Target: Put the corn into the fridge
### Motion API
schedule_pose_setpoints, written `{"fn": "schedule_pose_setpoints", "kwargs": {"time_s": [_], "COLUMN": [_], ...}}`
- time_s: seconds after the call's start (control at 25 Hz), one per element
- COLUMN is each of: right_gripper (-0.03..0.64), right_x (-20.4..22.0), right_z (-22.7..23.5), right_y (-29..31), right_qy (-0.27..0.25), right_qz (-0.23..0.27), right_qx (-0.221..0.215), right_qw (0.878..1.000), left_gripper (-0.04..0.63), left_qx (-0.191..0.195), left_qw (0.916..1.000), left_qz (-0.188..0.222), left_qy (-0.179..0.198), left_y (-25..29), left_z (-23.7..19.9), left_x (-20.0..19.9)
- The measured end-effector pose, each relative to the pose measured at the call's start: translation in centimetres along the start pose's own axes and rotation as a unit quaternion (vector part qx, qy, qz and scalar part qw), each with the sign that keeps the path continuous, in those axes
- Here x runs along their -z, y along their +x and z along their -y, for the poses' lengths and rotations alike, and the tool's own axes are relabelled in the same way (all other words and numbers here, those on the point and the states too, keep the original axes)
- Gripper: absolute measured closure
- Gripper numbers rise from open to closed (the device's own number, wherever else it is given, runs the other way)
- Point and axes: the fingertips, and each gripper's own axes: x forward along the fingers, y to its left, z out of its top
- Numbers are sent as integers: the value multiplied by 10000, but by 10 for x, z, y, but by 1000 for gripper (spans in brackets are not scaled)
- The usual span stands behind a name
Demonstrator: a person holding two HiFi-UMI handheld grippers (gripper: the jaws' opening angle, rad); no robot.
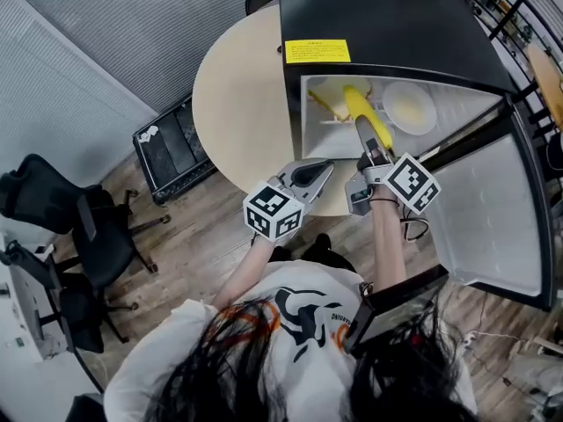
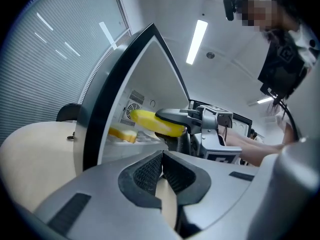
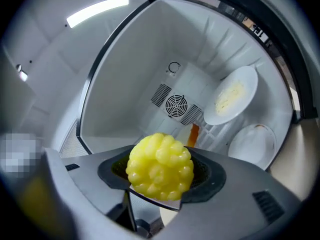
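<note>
The corn (image 3: 160, 166) is pinched between the jaws of the right gripper (image 1: 376, 152). In the right gripper view it sits end-on, its kernelled tip filling the space between the pads. From the head view the cob points forward from the jaws into the open mouth of the fridge (image 1: 378, 25), above the white shelf, and does not rest on anything.

Deeper inside, a white plate (image 1: 410, 108) with a pale yellow smear lies to the right of the corn. A second white plate (image 3: 255, 144) lies nearer the opening. A smaller yellow piece of food (image 1: 321, 104) sits on the shelf to the left. A round fan grille (image 3: 176, 105) is set in the back wall.

The left gripper (image 1: 327, 167) hangs just beside the right one, outside the fridge and over the edge of the round beige table (image 1: 242, 95). Its jaws are pressed together with nothing between them.

The fridge door (image 1: 493, 218) stands swung open to the right. A yellow label (image 1: 317, 51) is stuck on the fridge's black top. A black office chair (image 1: 62, 218) stands well away on the wooden floor.
</note>
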Motion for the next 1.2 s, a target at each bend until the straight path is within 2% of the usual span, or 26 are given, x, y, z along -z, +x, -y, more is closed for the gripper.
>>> {"fn": "schedule_pose_setpoints", "kwargs": {"time_s": [0.2, 0.44, 0.56, 0.72, 0.92, 1.0, 1.2], "right_gripper": [361, 362, 362, 360, 360, 360, 360], "right_x": [-9, -11, -10, -9, 3, 7, 12], "right_z": [11, 15, 17, 13, 12, 13, 16], "right_y": [32, 63, 77, 90, 101, 101, 99], "right_qy": [-486, -641, -1058, -1903, -2750, -2967, -3185], "right_qz": [-261, -483, -588, -725, -997, -1105, -1243], "right_qx": [48, 8, 88, 276, 298, 305, 338], "right_qw": [9985, 9968, 9926, 9786, 9558, 9480, 9391], "left_gripper": [584, 584, 584, 584, 583, 584, 584], "left_qx": [-335, -610, -763, -920, -1055, -1069, -1050], "left_qw": [9994, 9981, 9970, 9956, 9942, 9941, 9943], "left_qz": [55, 89, 114, 148, 165, 168, 161], "left_qy": [-28, -31, -45, -51, -78, -73, -58], "left_y": [8, 9, 6, -1, -7, -8, -11], "left_z": [-7, -14, -19, -23, -26, -25, -20], "left_x": [0, -1, -1, -3, -1, -1, 0]}}
